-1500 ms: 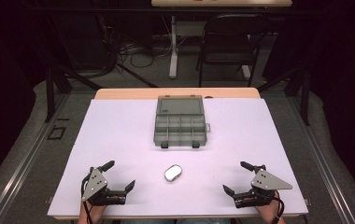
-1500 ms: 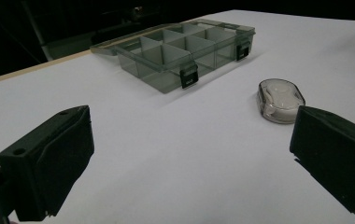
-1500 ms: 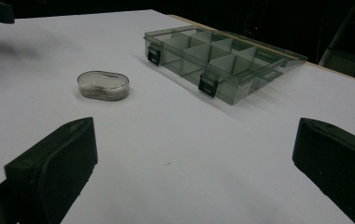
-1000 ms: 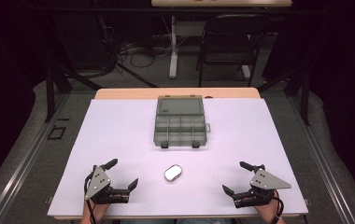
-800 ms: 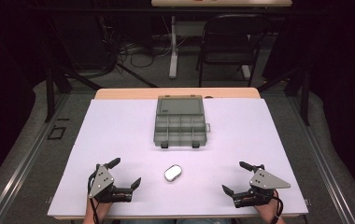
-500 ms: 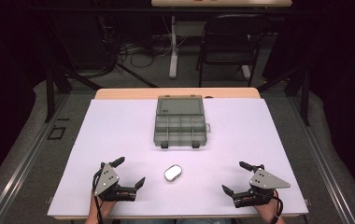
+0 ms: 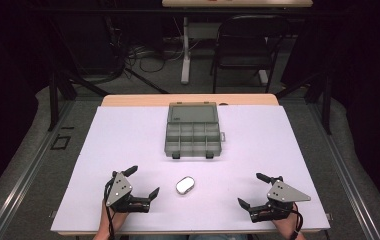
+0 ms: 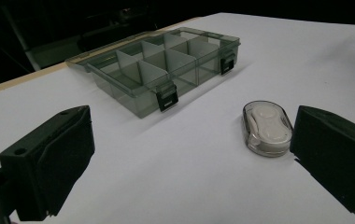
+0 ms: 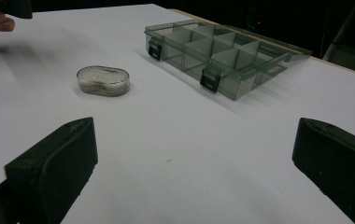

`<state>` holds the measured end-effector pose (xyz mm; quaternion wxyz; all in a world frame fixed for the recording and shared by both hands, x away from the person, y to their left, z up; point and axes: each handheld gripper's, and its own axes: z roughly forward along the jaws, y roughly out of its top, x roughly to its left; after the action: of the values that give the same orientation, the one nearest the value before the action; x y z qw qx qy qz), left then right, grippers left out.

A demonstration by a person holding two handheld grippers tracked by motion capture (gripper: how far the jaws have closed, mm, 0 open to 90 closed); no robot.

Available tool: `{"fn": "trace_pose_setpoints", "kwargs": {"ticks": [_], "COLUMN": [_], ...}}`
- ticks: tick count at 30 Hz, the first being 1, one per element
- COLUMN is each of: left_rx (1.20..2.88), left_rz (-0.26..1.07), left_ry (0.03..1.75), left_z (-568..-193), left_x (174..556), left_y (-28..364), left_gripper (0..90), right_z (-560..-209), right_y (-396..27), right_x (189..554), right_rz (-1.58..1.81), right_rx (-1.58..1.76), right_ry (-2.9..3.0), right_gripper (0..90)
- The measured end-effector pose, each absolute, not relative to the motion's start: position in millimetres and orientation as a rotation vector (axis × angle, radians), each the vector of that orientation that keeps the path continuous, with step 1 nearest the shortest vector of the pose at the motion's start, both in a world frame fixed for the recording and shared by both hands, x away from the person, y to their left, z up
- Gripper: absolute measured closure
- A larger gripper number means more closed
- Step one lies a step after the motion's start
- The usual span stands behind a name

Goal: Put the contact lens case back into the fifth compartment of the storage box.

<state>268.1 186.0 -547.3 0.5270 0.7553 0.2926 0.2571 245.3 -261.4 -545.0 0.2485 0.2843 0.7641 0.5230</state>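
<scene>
Right now both your grippers are wide open and empty: the left gripper (image 7: 140,182) sits just beside the small oval case (image 7: 185,185), the right gripper (image 7: 256,190) well apart from it. Close off-centre and that smooth, rounded case could squirt away before reaching the open compartment box (image 7: 193,137) beyond.
</scene>
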Motion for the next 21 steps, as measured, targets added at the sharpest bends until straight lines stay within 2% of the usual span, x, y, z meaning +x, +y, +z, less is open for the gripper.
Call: {"fn": "trace_pose_setpoints", "kwargs": {"ticks": [21], "left_rx": [1.832], "left_rz": [0.579], "left_ry": [0.683], "left_z": [-547], "left_x": [277], "left_y": [167], "left_gripper": [0.0], "right_z": [-545], "right_y": [-262], "right_x": [246], "right_rz": [1.427], "right_rx": [0.783], "right_ry": [2.083], "right_gripper": [0.0]}}
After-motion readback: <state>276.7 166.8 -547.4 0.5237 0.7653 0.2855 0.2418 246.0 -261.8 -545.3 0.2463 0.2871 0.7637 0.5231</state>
